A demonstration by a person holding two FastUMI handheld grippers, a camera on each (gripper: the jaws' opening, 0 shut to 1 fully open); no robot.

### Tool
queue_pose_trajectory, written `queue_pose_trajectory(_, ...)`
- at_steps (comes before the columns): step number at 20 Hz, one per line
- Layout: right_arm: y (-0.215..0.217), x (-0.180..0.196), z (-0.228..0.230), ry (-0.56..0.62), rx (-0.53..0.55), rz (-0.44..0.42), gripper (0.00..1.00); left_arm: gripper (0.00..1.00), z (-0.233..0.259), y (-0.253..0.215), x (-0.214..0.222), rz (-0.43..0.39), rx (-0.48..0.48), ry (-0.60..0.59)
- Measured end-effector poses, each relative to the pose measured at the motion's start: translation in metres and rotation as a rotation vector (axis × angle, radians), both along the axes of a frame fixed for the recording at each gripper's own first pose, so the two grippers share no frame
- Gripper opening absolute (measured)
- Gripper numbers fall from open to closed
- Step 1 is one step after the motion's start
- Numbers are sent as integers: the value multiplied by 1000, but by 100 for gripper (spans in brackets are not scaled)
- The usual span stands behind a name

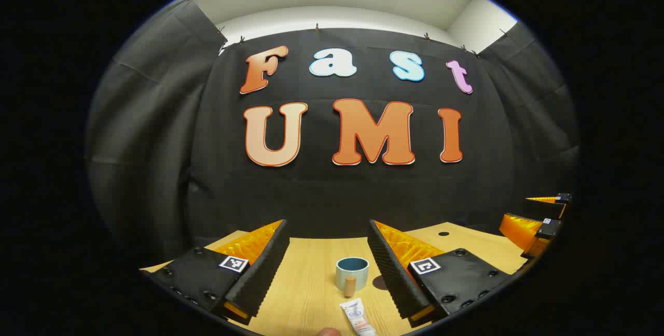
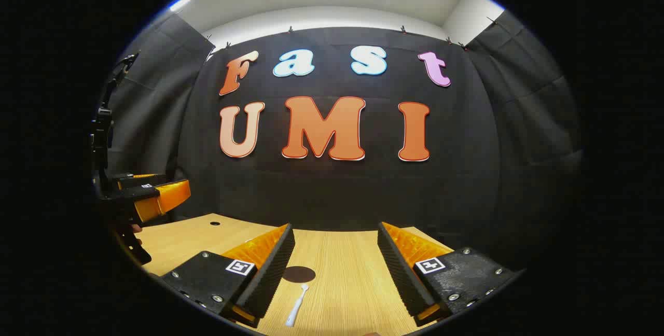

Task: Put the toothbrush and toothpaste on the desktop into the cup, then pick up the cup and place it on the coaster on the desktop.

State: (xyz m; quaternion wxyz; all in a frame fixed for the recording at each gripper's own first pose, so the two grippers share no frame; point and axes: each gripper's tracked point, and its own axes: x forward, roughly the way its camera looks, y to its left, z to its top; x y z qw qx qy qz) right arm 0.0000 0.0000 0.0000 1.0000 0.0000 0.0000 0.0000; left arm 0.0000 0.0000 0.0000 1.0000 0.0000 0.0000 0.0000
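In the left gripper view a pale blue cup with a wooden handle stands upright on the wooden desktop, between my left gripper's open fingers and farther off. A white toothpaste tube lies in front of the cup, near the bottom edge. The right gripper hangs open at the far right. In the right gripper view a white toothbrush lies on the desktop, and just behind it is a dark round coaster. My right gripper is open above them, holding nothing. The left gripper hovers at the far left.
The black cloth wall closes off the back of the desk. A small round hole sits in the desktop near the back; it is also seen as a hole in the right gripper view. A fingertip peeks in at the bottom edge.
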Motion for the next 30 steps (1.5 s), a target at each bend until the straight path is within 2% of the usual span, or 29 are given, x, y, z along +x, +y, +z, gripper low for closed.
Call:
queue_pose_trajectory(5,-7,-3,-5,18,-6,-22,97,93,-15,-14,3,-23,8,55)
queue_pose_trajectory(6,-8,-4,-5,21,-9,-26,92,93,-13,-14,2,-29,7,61)
queue_pose_trajectory(7,-6,-4,-5,20,-3,-27,100,93,-10,-13,1,-26,12,62)
queue_pose_trajectory(10,3,-6,-7,25,20,-8,93,93,-2,-9,0,-24,36,63)
queue_pose_trajectory(11,4,-7,-8,28,16,-4,97,93,-1,-11,-2,-30,32,61)
queue_pose_trajectory(13,7,-8,-8,34,-3,8,93,93,-3,-12,-2,-27,31,70)
queue_pose_trajectory(14,8,-7,-9,38,-11,11,97,93,-4,-12,-1,-27,31,74)
queue_pose_trajectory(18,6,-4,-12,61,-9,24,96,94,-9,-17,7,-52,6,114)
queue_pose_trajectory(22,-1,2,-18,86,0,22,96,93,-27,-23,22,-88,-10,226)
queue_pose_trajectory(25,-6,6,-23,108,3,21,96,99,-46,-24,35,-109,-14,342)
queue_pose_trajectory(27,-8,9,-26,128,10,29,97,94,-62,-30,38,-138,-37,426)
queue_pose_trajectory(30,-10,12,-29,153,6,46,96,96,-84,-34,42,-161,-67,557)
